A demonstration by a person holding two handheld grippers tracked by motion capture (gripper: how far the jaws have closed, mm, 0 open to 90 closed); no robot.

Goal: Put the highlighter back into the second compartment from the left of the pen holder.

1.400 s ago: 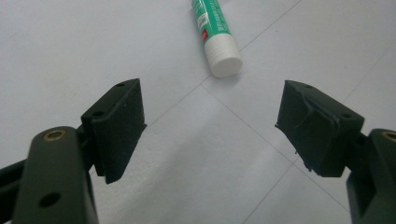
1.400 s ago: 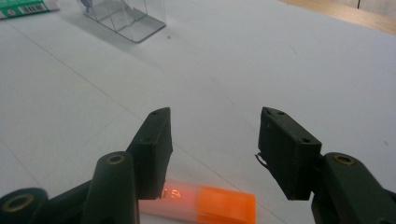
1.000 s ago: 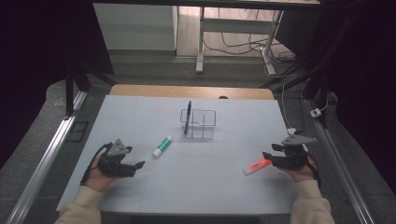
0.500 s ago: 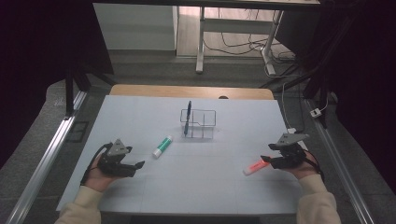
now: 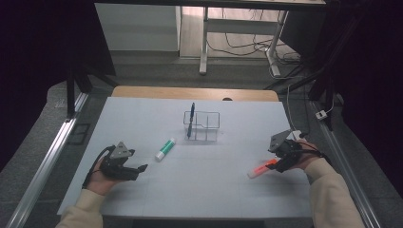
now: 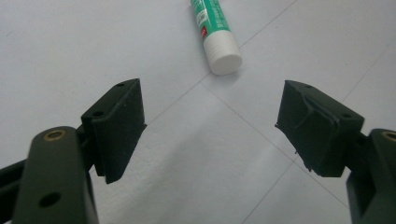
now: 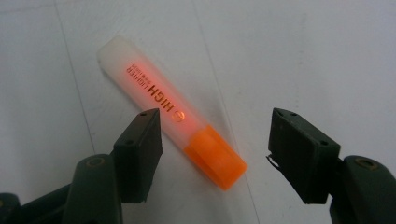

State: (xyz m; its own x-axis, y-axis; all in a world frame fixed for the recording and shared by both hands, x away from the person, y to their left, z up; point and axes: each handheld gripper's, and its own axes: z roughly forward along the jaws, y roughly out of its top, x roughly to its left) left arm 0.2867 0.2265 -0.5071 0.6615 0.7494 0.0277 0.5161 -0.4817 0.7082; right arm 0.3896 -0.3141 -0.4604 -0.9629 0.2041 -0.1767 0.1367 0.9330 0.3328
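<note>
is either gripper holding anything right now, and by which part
Nothing is held. The right gripper has just been opening; the orange highlighter lies on the table, its cap end between the jaws, unpressed. The left gripper is open.

In the left gripper view the green glue stick [image 6: 215,32] runs off the top edge, so only its white cap end and part of the printed label show, and that print is too small to read. In the right gripper view the orange highlighter [image 7: 173,114] has the small lettering beside "HIGH" blurred beyond reading, and its cap end is partly masked by one jaw of the right hand-held gripper [image 7: 215,156]. From the high view, the clear organiser [image 5: 202,126] on the counter [image 5: 199,190] is too faint to count its compartments, and the person's forearms are cut by the bottom edge.
</note>
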